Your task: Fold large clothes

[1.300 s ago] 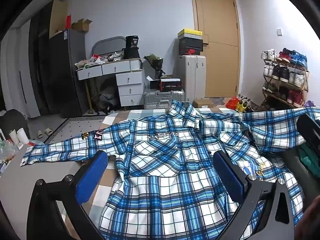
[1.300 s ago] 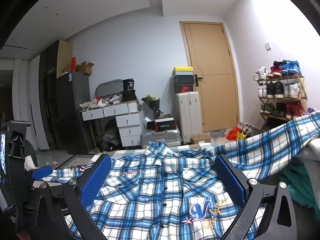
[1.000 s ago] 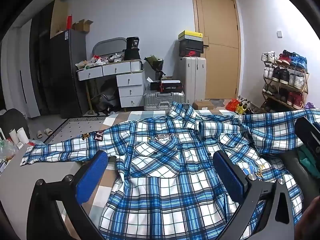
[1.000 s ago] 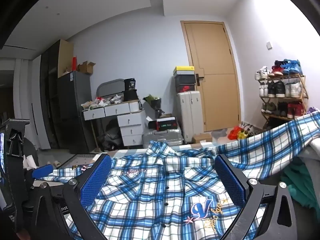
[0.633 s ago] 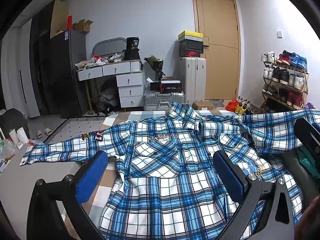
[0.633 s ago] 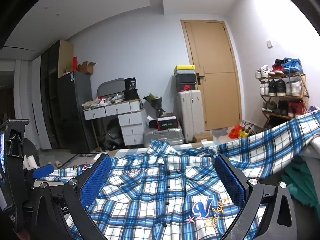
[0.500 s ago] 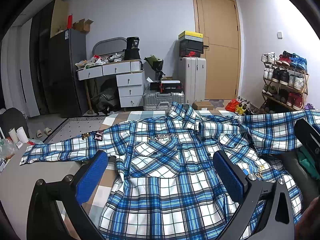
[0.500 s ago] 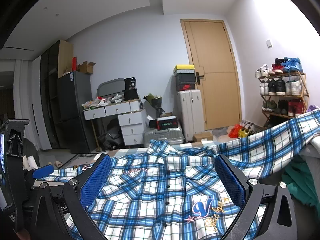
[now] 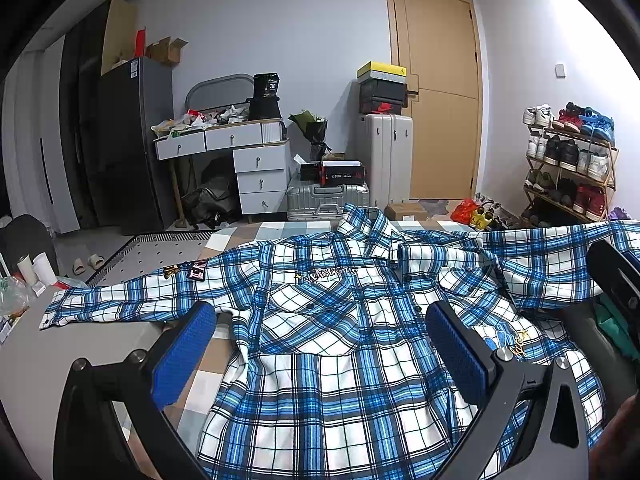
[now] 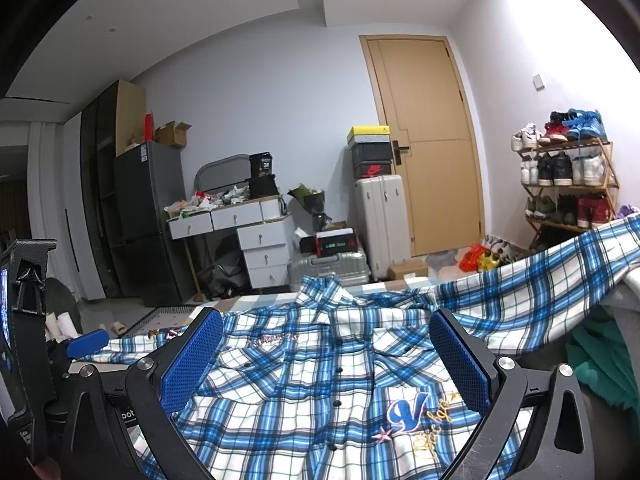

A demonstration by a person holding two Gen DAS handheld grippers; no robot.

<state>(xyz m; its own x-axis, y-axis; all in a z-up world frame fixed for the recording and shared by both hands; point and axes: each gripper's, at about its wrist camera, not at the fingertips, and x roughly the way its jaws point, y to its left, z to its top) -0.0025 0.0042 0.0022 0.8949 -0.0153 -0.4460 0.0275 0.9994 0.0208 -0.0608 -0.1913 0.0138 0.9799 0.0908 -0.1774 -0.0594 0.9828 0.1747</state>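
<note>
Cluttered bedroom; blue-and-white plaid button-up shirt point(image 9: 332, 344) lies front-up across the table point(image 9: 24, 364), right sleeve draped off the right edge. Left hand-held gripper point(image 9: 320, 354) and right hand-held gripper point(image 10: 326, 364) both hover spread, empty. Risk: pinching one layer drags the shirt crooked.

I count one plaid shirt point(image 9: 320, 344) spread before me, two suitcases, an upright one point(image 9: 384, 156) and a flat one point(image 9: 326, 200), and one door point(image 9: 436, 92). Three shoeboxes point(image 9: 382, 88) sit stacked, beside one shoe rack point(image 9: 568, 172).
</note>
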